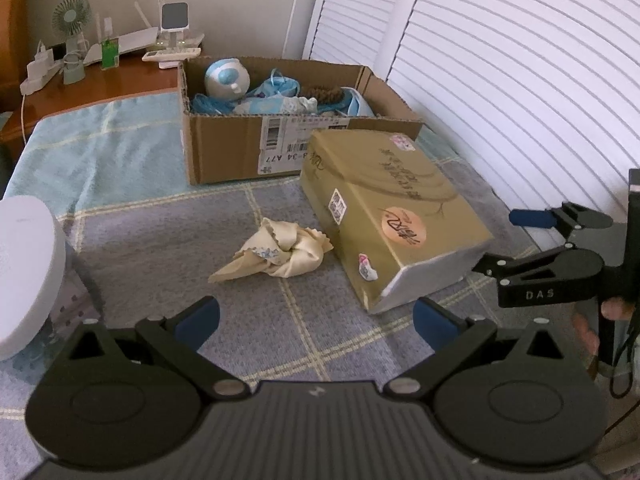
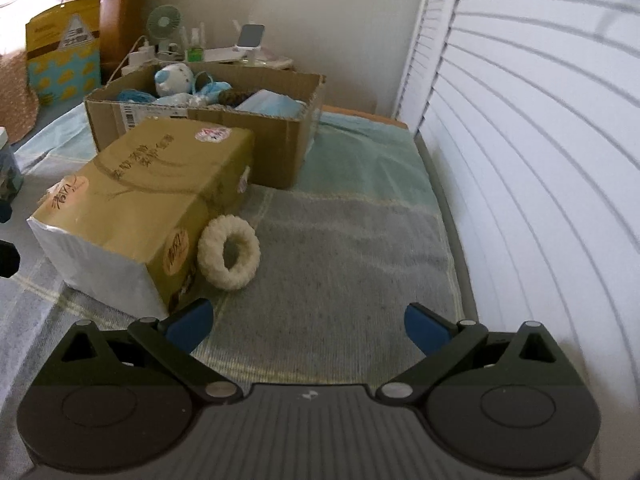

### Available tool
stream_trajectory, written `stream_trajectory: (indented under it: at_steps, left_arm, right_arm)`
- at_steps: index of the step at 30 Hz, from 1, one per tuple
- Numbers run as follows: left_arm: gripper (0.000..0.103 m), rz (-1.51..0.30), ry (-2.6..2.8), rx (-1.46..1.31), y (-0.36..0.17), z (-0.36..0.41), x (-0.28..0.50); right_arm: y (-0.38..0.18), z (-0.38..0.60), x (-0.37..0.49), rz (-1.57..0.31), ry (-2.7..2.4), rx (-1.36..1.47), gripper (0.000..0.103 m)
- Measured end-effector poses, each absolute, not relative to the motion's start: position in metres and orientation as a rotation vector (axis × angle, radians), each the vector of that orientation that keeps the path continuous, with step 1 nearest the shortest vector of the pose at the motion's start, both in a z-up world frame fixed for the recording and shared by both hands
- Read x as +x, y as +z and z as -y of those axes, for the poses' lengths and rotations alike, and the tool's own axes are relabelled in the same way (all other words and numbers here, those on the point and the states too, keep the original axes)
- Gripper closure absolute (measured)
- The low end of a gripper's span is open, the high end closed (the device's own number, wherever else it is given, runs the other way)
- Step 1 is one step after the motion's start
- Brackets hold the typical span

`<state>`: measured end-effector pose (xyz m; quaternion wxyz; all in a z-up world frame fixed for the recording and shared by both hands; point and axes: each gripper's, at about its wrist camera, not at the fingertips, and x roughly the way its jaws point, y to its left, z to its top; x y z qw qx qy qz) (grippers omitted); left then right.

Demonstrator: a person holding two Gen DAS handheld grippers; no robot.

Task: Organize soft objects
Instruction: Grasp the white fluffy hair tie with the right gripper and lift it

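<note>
Both grippers spread, nothing between the pads. Left gripper [image 1: 316, 322] hangs low over the plaid blanket [image 1: 160, 240]; crumpled cream cloth [image 1: 276, 254] lies just ahead of its fingertips, slightly left of centre, loose on the blanket and just beside the gold tissue pack [image 1: 384, 208] without clearly touching it. Judged: this is the left side's next pick, jaws pre-opened for it.

Right gripper [image 2: 306, 326] also wide open. Fuzzy cream ring [image 2: 229, 253] stands on edge ahead and left of it, leaning against the gold pack's side — the pack is what props it upright. Approach from the free right flank looks easier.

Open cardboard box [image 2: 280, 148] sits behind the pack, well ahead of both grippers, already holding soft items: a round blue-white plush, blue cords, a face mask. Judged the collection bin; cloth and ring not yet in it.

Hard to make out: box contents overlap — individual pieces unclear. The ring is hidden from the left view behind the pack. White rounded object [image 1: 24, 272] at far left is cut off, unidentified. The right gripper shows there only partly, with fingers of the hand holding it.
</note>
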<state>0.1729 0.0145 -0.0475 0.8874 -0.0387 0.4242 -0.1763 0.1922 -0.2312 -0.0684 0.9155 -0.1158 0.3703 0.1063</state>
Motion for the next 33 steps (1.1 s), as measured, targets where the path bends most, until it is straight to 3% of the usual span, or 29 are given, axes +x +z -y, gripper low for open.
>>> stream_trajectory:
  at_steps: [24, 27, 33]
  left_arm:
    - [0.001, -0.892, -0.375, -0.082, -0.050, -0.013, 0.176]
    - [0.001, -0.895, -0.372, -0.080, -0.051, -0.014, 0.177]
    - [0.001, -0.896, -0.381, -0.081, -0.051, -0.013, 0.176]
  right_arm:
    - [-0.049, 0.253, 0.208, -0.714, 0.166, -0.173, 0.009]
    - [-0.045, 0.253, 0.203, -0.733, 0.237, -0.145, 0.021]
    - [-0.040, 0.248, 0.203, -0.740, 0.327, -0.098, 0.027]
